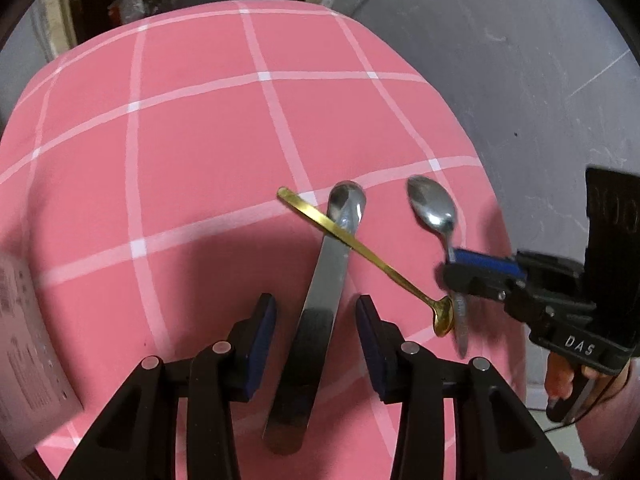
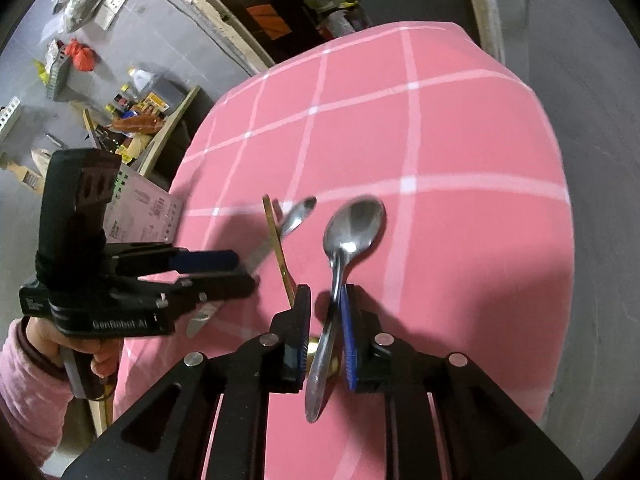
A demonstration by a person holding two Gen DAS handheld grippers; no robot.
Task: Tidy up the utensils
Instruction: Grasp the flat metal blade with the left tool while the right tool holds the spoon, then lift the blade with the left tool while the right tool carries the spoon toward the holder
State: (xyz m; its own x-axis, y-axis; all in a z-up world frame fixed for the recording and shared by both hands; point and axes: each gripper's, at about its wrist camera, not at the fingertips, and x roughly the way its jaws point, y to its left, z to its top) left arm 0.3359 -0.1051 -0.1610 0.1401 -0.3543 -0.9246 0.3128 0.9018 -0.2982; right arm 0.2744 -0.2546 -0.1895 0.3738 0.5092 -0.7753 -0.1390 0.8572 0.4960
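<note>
A large silver spoon [image 1: 324, 280] with a wide flat handle lies on the pink checked tablecloth [image 1: 180, 140]. My left gripper [image 1: 316, 308] stands open astride that handle, pads clear of it on both sides. A slim gold spoon [image 1: 360, 252] lies slantwise across the large one, its bowl toward my right gripper [image 1: 448, 268]. In the right wrist view a smaller silver spoon [image 2: 352, 224] has its handle between the right gripper [image 2: 324, 296] jaws. It leans on the blue right pad, with a gap to the left pad. The gold spoon's bowl [image 2: 316, 346] shows through that gap.
A white printed box [image 2: 140, 216] sits at the table's left edge beside the left gripper [image 2: 244, 272], held by a hand in a pink sleeve [image 2: 24, 380]. The table drops off to grey floor [image 1: 540, 100] on the right. Clutter [image 2: 136, 116] lies on the floor beyond the left edge.
</note>
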